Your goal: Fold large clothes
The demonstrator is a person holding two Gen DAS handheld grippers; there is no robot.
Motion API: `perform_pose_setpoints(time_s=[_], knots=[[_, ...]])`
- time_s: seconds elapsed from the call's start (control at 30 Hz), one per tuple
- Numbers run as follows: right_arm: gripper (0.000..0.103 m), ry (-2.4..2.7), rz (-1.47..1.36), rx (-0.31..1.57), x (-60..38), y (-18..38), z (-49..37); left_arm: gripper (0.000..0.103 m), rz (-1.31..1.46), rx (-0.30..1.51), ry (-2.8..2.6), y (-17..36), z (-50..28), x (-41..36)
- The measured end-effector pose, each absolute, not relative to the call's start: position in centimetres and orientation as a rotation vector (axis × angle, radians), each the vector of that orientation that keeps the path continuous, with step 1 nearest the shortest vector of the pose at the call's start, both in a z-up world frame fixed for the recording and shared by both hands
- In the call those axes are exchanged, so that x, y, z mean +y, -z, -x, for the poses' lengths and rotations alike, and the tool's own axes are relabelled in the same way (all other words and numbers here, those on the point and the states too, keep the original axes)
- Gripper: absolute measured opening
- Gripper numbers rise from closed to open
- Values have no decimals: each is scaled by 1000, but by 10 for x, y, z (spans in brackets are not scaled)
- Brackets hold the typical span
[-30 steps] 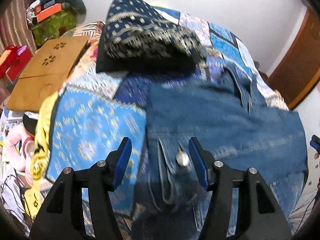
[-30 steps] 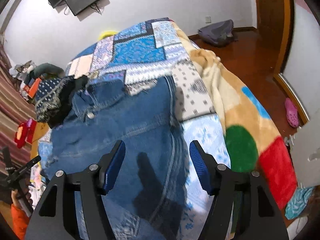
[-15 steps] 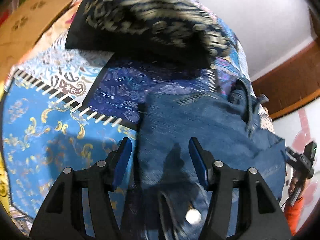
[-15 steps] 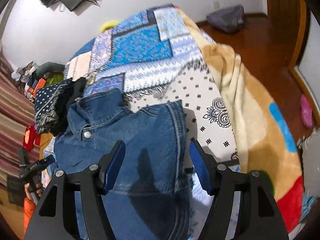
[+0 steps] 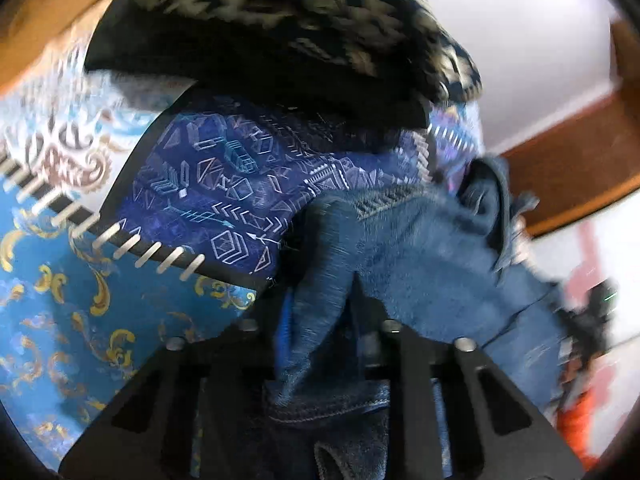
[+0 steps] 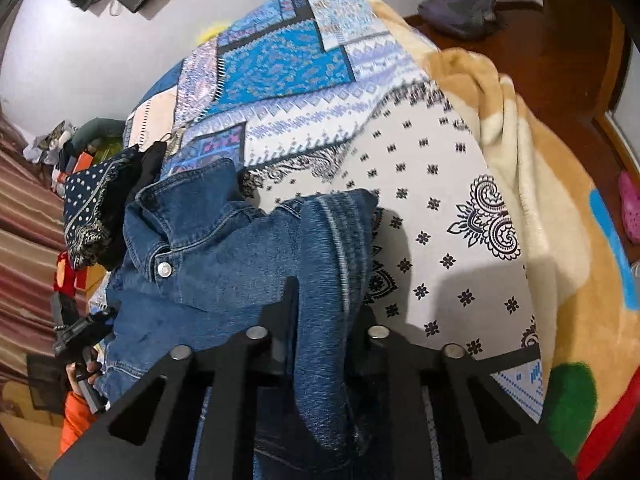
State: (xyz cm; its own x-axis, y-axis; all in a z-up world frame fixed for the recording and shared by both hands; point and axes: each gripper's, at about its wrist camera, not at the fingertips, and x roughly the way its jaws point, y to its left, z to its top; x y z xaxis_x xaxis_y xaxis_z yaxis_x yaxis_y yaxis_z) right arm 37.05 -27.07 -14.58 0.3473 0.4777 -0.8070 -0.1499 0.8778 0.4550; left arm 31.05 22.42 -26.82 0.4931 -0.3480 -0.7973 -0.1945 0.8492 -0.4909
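A blue denim jacket (image 6: 224,248) lies on a patchwork bedspread (image 6: 288,60), collar and a metal button (image 6: 164,268) toward the far left. My right gripper (image 6: 326,312) is shut on the jacket's right shoulder edge, a fold of denim pinched between its fingers. My left gripper (image 5: 320,320) is shut on the jacket (image 5: 420,248) at its left shoulder edge, denim bunched between the jaws and hiding the fingertips. The left wrist view is blurred.
A folded dark dotted cloth (image 6: 96,208) lies just beyond the collar; it also shows in the left wrist view (image 5: 280,20). A beige fleece blanket (image 6: 540,184) hangs over the bed's right side. A wooden floor (image 6: 560,40) lies beyond, with a grey bag (image 6: 460,10).
Both grippers moved forward over the jacket to its shoulder corners and went from open to shut on the denim, which now bunches up between the fingers.
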Motion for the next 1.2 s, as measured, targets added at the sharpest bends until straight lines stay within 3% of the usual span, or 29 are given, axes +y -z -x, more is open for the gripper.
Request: perform_pose_setpoints(time_s=[0.07, 0.2, 0.4, 0.7, 0.87, 1.2], knots=[[10, -424, -326, 1124, -272, 137, -367, 8, 475, 1065, 71, 255, -310, 209], [7, -470, -283, 1045, -265, 104, -355, 7, 300, 1011, 20, 205, -305, 178], [7, -559, -181, 940, -246, 50, -340, 7, 262, 881, 58, 121, -296, 164], [6, -554, -171, 802, -243, -3, -359, 7, 181, 752, 59, 54, -316, 144], [7, -489, -187, 817, -250, 12, -388, 7, 152, 784, -4, 74, -353, 154], [8, -328, -117, 1009, -261, 110, -432, 10, 251, 972, -92, 176, -394, 186]])
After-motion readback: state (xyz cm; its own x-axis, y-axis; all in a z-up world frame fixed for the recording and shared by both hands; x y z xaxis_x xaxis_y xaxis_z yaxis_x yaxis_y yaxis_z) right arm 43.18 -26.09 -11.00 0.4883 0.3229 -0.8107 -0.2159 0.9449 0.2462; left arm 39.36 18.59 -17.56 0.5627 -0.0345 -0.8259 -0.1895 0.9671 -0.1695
